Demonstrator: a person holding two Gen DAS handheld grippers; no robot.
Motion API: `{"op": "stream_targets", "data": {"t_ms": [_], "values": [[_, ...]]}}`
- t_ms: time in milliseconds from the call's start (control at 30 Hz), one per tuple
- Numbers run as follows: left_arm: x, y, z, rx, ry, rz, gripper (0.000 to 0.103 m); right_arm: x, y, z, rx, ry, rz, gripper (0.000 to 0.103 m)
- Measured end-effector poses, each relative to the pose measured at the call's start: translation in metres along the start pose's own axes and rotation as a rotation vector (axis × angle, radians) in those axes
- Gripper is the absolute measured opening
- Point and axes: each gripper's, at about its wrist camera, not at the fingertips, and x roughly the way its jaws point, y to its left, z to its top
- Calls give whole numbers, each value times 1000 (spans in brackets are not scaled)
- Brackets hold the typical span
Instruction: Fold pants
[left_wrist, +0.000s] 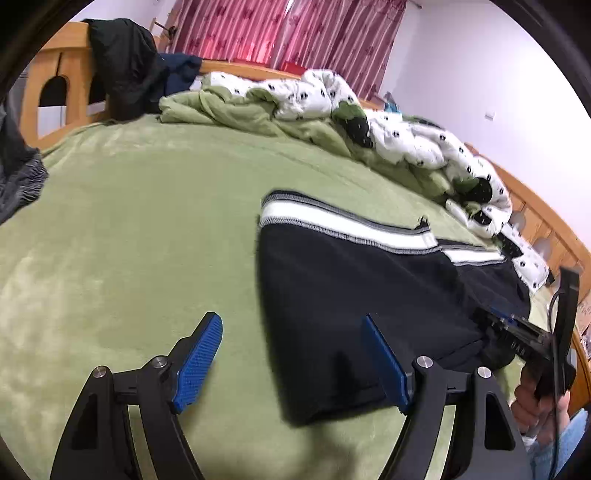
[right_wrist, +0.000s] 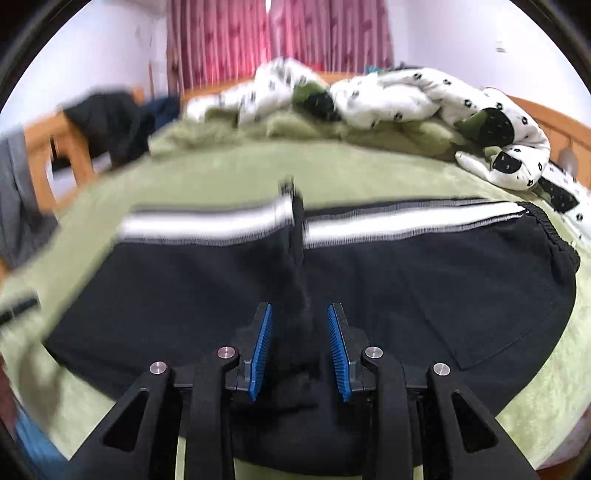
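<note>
Black pants (left_wrist: 369, 280) with a white side stripe lie flat on the green blanket (left_wrist: 147, 221). My left gripper (left_wrist: 291, 319) hovers open over their near left end; the cloth edge runs under the gap and neither pad touches it. My right gripper (right_wrist: 301, 308) sits low over the middle of the pants (right_wrist: 424, 280), its jaws slightly apart and opening. A raised ridge of black cloth lies between its pads, which no longer press on it. In the left wrist view the right gripper (left_wrist: 493, 325) shows at the pants' near right edge, held by a hand (left_wrist: 532, 402).
A rumpled white and green quilt (left_wrist: 369, 110) is piled along the far side of the bed. A dark jacket (left_wrist: 122, 62) hangs on the wooden bed frame (left_wrist: 44, 66), and a grey garment (left_wrist: 18, 173) lies at the left. Red curtains (left_wrist: 288, 29) hang behind.
</note>
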Motion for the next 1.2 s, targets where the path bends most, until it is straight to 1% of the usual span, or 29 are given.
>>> {"op": "stream_targets", "data": {"t_ms": [67,100,133,167,200,267,333,367,467,533,633,733,800,900,967,1067,1133,1200], "values": [[14,-4,-11,13,58,33,76,9,-4,-11,38,35,38,27],[22,-4,-18,15,89,40,76,8,-8,-13,59,31,54,27],[25,-3,-26,4,101,31,76,8,-9,-12,58,39,59,27],[23,-2,-31,-3,88,22,77,7,-10,-12,50,50,61,28],[20,-2,-32,0,80,18,77,6,-11,-13,56,52,60,31],[15,-2,-34,9,85,7,77,7,-13,-15,83,56,64,34],[10,3,-35,2,81,-10,77,7,-13,-16,95,56,67,34],[7,6,-36,-9,78,-20,77,6,-13,-16,96,56,67,36],[-2,12,-42,-42,84,-50,77,0,-14,-19,111,52,65,37],[-5,10,-45,-37,80,-46,77,-6,-13,-19,117,40,58,37],[-10,4,-49,3,74,-16,77,-19,-12,-20,127,7,30,37],[-15,-1,-50,19,57,-12,76,-27,-11,-24,140,-6,-2,39],[-19,-1,-50,1,49,-29,76,-31,-10,-28,137,9,-41,45],[-21,1,-50,-50,64,-44,75,-38,-6,-29,125,39,-65,45],[-26,2,-49,-76,58,-55,75,-46,-5,-28,113,41,-72,45],[-37,2,-45,-94,22,-48,75,-66,-6,-24,116,3,-63,45],[-48,-1,-39,-94,-1,-56,75,-83,-12,-20,133,-22,-39,45],[-58,-5,-32,-103,-8,-77,75,-95,-17,-13,141,-4,-3,47]]}}
